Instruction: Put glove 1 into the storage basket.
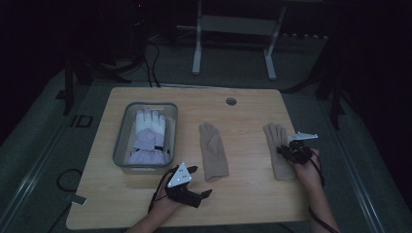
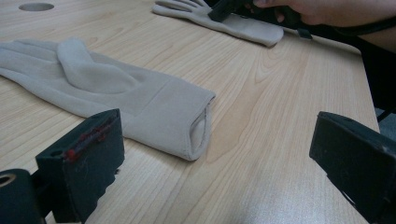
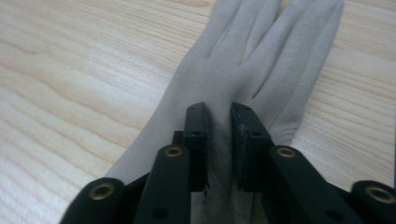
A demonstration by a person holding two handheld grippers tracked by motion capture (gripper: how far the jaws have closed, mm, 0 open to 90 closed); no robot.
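Right now the right gripper sits low over the beige glove that lies flat near the right edge of the tabletop, fingers pointing toward the far edge and cuff toward the near one. In the right gripper view its two black jaws stand narrow, drawn in on a raised fold of that glove, with the cloth pinched between the pads just below where the fingers branch off. The person's right hand holds this gripper from the near side, and the same hand appears in the left gripper view, above the glove. A second beige glove lies at about the middle of the tabletop, well apart from the first, also with its fingers toward the far edge; in the left gripper view its open cuff faces the camera and its thumb is folded across the palm. The left gripper rests near the front edge, just beside that cuff, its jaws spread wide with nothing between them. Toward the left edge stands a grey bin holding a white and lilac padded glove. A small round hole sits near the far edge.
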